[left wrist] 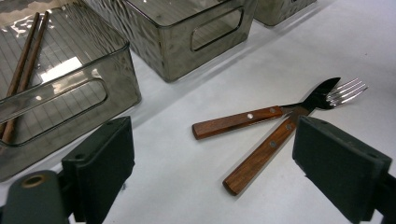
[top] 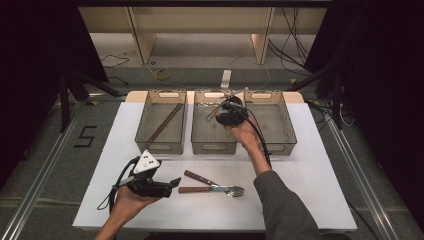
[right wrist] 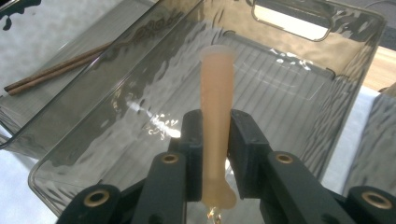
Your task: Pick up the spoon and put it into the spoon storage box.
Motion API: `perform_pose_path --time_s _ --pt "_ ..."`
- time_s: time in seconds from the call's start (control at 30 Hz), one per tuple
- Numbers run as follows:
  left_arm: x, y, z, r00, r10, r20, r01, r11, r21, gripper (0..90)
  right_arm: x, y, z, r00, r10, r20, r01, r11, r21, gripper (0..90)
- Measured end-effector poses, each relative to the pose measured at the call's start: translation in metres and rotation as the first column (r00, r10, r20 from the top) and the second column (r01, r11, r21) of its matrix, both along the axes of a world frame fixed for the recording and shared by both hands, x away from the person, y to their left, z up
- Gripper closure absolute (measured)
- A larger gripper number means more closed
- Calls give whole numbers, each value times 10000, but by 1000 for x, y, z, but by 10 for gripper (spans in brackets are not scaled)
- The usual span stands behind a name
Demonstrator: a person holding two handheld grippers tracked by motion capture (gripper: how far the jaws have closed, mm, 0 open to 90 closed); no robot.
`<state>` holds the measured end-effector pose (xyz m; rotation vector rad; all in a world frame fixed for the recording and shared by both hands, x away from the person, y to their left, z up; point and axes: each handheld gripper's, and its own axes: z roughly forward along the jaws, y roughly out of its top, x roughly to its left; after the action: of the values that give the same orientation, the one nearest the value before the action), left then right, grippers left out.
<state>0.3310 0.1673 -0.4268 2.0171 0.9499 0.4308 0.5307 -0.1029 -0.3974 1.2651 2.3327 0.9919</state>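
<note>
We are over the middle bin (top: 214,131) now, our landmark on the white tabletop (top: 310,165). The right hand-held gripper (top: 226,114) sits above that bin's far end, and its jaws are pinching a pale peach handle (right wrist: 217,126) (a plastic utensil, though its working end is hidden from us). In the right gripper view the handle stands up between the two black pads, both pressed against it, with the bin's ribbed floor and its far cut-out grip behind.

Left of the middle bin is a second bin (top: 161,127), and a pair of brown chopsticks (top: 165,121) lies slantwise inside it. Right of the middle bin stands a third bin (top: 274,127).

On the near side of the middle bin, on bare tabletop, lie two wooden-handled pieces: a fork (left wrist: 275,113) and a knife (left wrist: 273,147), their metal ends crossing while the handles splay apart.

The left hand-held gripper (top: 176,183) waits nearer to us than the middle bin and to its left, just beside the wooden handles. Its jaws are spread wide, with nothing between them; the fork and knife lie beyond the pads, untouched.
</note>
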Motion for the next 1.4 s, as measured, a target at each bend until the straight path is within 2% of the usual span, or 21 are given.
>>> perform_pose_path --time_s 0.1,0.13,0.17,0.2,0.27,0.43,0.73,0.9,0.93,1.4 --pt "0 0 0 10000 -24 5 24 10000 2 123 0 3 -2 10000 -9 -31 9 9999 109 751" --pt "0 0 0 10000 -28 -1 28 10000 -3 123 0 3 -3 10000 -11 -66 13 9996 277 710" --pt "0 0 0 10000 -33 -3 33 10000 -4 123 1 3 -3 9999 54 -137 -47 9988 493 633" --pt "0 0 0 10000 -30 2 30 10000 -10 123 1 4 -2 9994 101 -329 -82 9982 594 607" --pt "0 1 0 10000 -23 -9 23 10000 -18 123 -1 7 0 9997 181 -173 -173 9988 458 597" --pt "0 1 0 10000 -31 -9 31 10000 -6 123 -5 7 9 9991 398 130 -406 9966 712 571" --pt "0 0 -1 10000 -49 -81 49 10000 17 123 -19 3 16 9946 1039 35 -1037 9893 1024 441" --pt "1 -1 -3 9997 -131 -212 133 9999 93 123 -34 -2 20 9896 1436 113 -1440 9844 1015 383" --pt "1 -2 -3 9995 -188 -256 193 9997 162 123 -38 -5 20 9881 1538 81 -1537 9816 1129 376" --pt "1 -6 -6 9971 -446 -608 464 9985 287 122 -92 -27 22 9737 2134 798 -2238 9617 1586 338"
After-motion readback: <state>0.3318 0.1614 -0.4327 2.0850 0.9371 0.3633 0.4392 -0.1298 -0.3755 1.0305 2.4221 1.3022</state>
